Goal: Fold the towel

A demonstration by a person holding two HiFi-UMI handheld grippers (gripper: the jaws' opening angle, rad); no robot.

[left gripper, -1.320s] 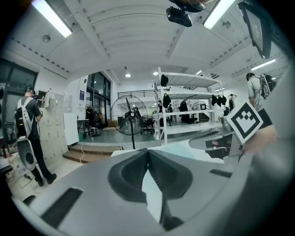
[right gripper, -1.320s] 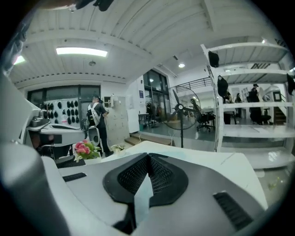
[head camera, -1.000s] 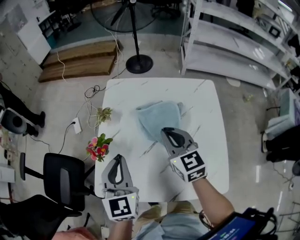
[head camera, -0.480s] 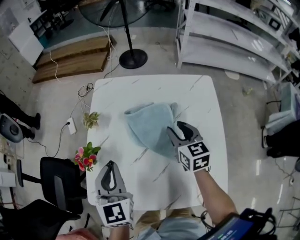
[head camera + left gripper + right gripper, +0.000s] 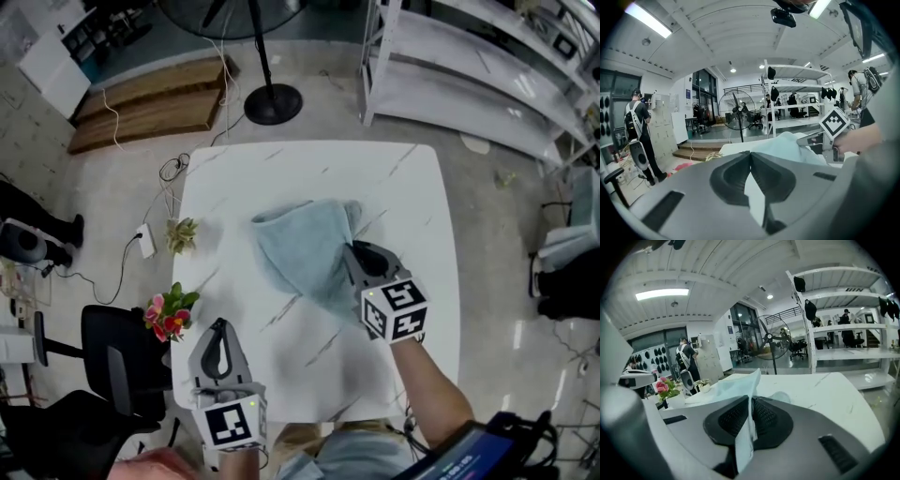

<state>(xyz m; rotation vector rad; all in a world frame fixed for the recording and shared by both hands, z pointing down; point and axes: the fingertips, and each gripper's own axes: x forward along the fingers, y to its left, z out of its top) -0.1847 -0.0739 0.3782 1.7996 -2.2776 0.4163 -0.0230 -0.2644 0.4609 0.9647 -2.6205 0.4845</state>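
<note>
On the white table [image 5: 281, 159] the pale blue towel [image 5: 300, 248] lay crumpled near the middle. The right gripper [image 5: 361, 255] had just been closing its jaws and pinched 1 towel edge, so the grab seemed in hand, and the next move likely called for a lift to spread it. The left gripper [image 5: 218, 328] hung closed and empty by the near edge.

From the head we look steeply down on the table [image 5: 403, 178], while both low cameras face closely across the towel [image 5: 300, 248] toward the same fan [image 5: 735, 110].
</note>
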